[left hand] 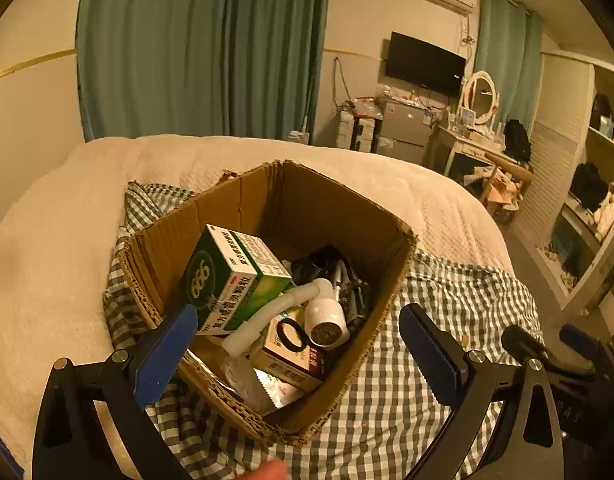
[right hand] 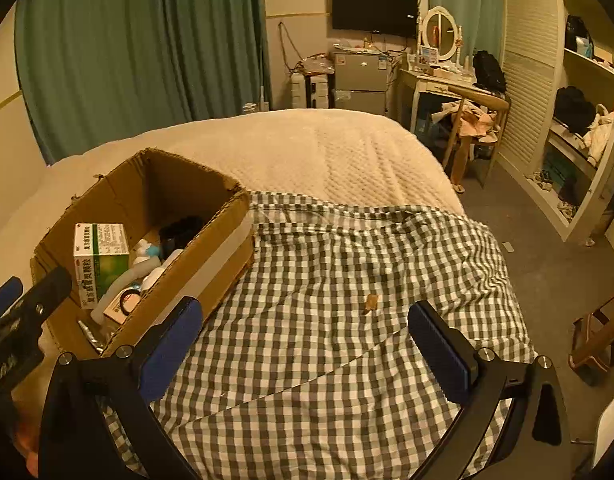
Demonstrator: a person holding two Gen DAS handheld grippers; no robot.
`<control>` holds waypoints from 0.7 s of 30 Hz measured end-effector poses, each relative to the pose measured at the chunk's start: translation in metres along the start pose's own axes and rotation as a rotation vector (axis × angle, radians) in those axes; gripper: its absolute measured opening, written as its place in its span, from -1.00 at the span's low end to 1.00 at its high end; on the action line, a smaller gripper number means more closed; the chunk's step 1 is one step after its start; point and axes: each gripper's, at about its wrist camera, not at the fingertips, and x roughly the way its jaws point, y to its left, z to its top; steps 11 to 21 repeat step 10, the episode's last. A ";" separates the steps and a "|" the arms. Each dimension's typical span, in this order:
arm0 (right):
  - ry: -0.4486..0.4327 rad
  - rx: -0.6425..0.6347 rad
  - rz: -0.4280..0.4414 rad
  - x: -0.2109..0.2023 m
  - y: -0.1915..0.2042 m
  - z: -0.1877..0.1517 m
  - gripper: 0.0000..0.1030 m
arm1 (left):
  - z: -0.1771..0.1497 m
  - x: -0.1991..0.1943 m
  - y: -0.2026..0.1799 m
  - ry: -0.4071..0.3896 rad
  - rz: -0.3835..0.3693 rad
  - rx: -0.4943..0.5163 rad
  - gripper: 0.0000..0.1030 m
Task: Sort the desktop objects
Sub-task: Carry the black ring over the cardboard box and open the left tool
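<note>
An open cardboard box (left hand: 211,216) (right hand: 223,236) rests on a checked cloth (left hand: 447,312) (right hand: 347,280) on the bed. Inside it lie a green and white medicine box (left hand: 235,276) (right hand: 101,256), a white curved tube with a round head (left hand: 303,312), a brown carton with a black ring (left hand: 291,340) and dark items (left hand: 335,272). My left gripper (left hand: 299,340) hangs open above the box's near corner, holding nothing. My right gripper (right hand: 307,340) is open over the bare cloth, right of the box. A small tan scrap (right hand: 371,303) lies on the cloth between its fingers.
The cream bedspread (right hand: 307,148) stretches behind the box. Teal curtains (left hand: 195,48) hang beyond it. A dressing table with a mirror (right hand: 439,36), a small fridge (right hand: 361,76), a chair (right hand: 475,120) and open shelves (right hand: 579,112) stand to the right, past the bed's edge.
</note>
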 end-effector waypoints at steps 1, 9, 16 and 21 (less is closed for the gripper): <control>0.002 0.004 0.001 0.000 -0.001 0.001 0.99 | 0.000 -0.001 -0.001 0.000 -0.016 0.000 1.00; 0.024 -0.003 0.012 0.008 0.002 -0.005 0.99 | -0.002 -0.005 -0.002 -0.017 -0.054 -0.009 1.00; 0.032 0.005 0.017 0.011 0.001 -0.007 0.99 | -0.002 -0.005 -0.005 -0.015 -0.046 0.004 1.00; 0.032 0.005 0.017 0.011 0.001 -0.007 0.99 | -0.002 -0.005 -0.005 -0.015 -0.046 0.004 1.00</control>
